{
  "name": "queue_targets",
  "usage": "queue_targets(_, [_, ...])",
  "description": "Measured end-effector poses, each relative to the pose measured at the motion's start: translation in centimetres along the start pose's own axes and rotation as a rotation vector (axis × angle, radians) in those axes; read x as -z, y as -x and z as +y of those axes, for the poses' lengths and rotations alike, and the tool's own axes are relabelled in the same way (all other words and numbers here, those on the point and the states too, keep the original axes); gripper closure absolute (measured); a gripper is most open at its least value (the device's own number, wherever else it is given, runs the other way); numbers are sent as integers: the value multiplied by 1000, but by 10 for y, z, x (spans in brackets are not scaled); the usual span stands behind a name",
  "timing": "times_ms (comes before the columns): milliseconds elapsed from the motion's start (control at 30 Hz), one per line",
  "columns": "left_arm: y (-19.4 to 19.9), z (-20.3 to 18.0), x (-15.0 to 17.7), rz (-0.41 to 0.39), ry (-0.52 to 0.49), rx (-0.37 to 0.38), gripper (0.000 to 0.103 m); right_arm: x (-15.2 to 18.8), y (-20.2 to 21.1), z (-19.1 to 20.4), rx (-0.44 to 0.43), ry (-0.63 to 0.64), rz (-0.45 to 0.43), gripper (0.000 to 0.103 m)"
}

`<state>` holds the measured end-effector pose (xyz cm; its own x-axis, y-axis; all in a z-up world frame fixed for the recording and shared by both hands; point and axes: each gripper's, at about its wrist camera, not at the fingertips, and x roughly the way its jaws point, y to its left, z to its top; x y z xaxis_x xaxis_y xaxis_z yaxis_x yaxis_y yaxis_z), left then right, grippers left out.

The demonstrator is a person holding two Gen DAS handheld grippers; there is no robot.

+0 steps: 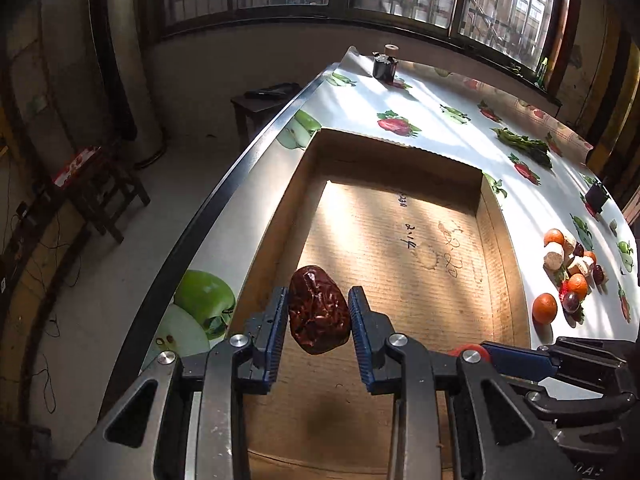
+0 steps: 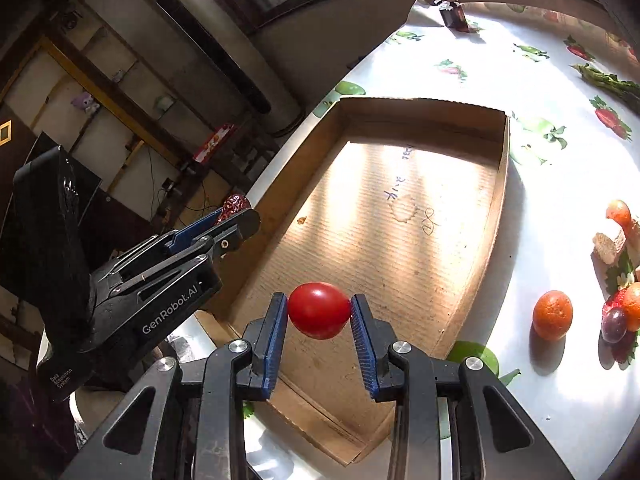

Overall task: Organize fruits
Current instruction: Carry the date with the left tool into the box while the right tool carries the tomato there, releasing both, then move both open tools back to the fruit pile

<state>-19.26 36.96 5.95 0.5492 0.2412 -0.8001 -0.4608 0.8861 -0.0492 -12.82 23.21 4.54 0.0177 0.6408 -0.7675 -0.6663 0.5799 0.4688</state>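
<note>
Left gripper (image 1: 319,312) clamped on a wrinkled dark red date (image 1: 319,309), pressed between both blue pads (image 1: 276,324), hanging above the near left part of the cardboard tray (image 1: 504,248). Ahead and below, bare tray floor in a patch of sunlight. Off to the right of this gripper, well apart on the fruit-print tablecloth (image 1: 440,92), a heap of oranges (image 1: 545,308), grapes and pale chunks.

Right gripper (image 2: 319,310) closed on a small red tomato (image 2: 319,311), squeezed from both sides, held over the near edge of the same tray (image 2: 502,184). To its right on the cloth, one orange (image 2: 552,314) near, the rest of the heap just beyond. To its left, the left gripper (image 2: 236,216) with the date (image 2: 235,205) poking past its tip.
</note>
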Motion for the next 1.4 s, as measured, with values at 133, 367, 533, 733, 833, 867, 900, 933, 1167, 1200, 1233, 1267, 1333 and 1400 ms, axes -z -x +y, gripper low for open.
queue_targets(133, [-9, 1, 6, 21, -2, -26, 73, 2, -19, -2, 52, 35, -18, 67])
queue_targets(367, [-2, 11, 4, 15, 64, -15, 50, -1, -13, 5, 73, 75, -66, 58])
queue_targets(533, [27, 9, 4, -28, 98, 11, 42, -4, 16, 5, 55, 77, -133, 55])
queue_targets(733, [77, -29, 0, -115, 86, 91, 24, 0, 92, -24, 118, 73, -244, 40])
queue_targets(833, [94, -62, -2, -146, 34, 137, 18, 7, 136, -55, 220, 43, -297, 30])
queue_targets(867, [98, -73, -2, -153, 21, 160, 18, 9, 153, -67, 265, 27, -312, 25])
queue_targets(900, [101, -84, -2, -156, 10, 184, 17, 12, 168, -80, 314, 8, -327, 17])
queue_targets(933, [102, -96, -2, -155, -2, 206, 17, 16, 185, -94, 364, -11, -349, 13])
queue_targets(1167, [74, -168, 7, -85, -87, 297, 17, 52, 260, -188, 660, -164, -467, 1])
queue_targets(1200, [67, -177, 10, -63, -94, 312, 17, 57, 263, -202, 645, -203, -451, 1])
queue_targets(1233, [60, -184, 12, -45, -101, 320, 17, 63, 264, -216, 610, -242, -434, 1])
queue_targets(1267, [53, -190, 14, -31, -109, 323, 17, 67, 263, -226, 573, -268, -420, 4])
queue_targets(1333, [41, -198, 17, -9, -118, 314, 17, 74, 258, -242, 526, -301, -383, 15])
queue_targets(1400, [31, -202, 19, 13, -113, 312, 17, 77, 248, -253, 505, -320, -359, 27])
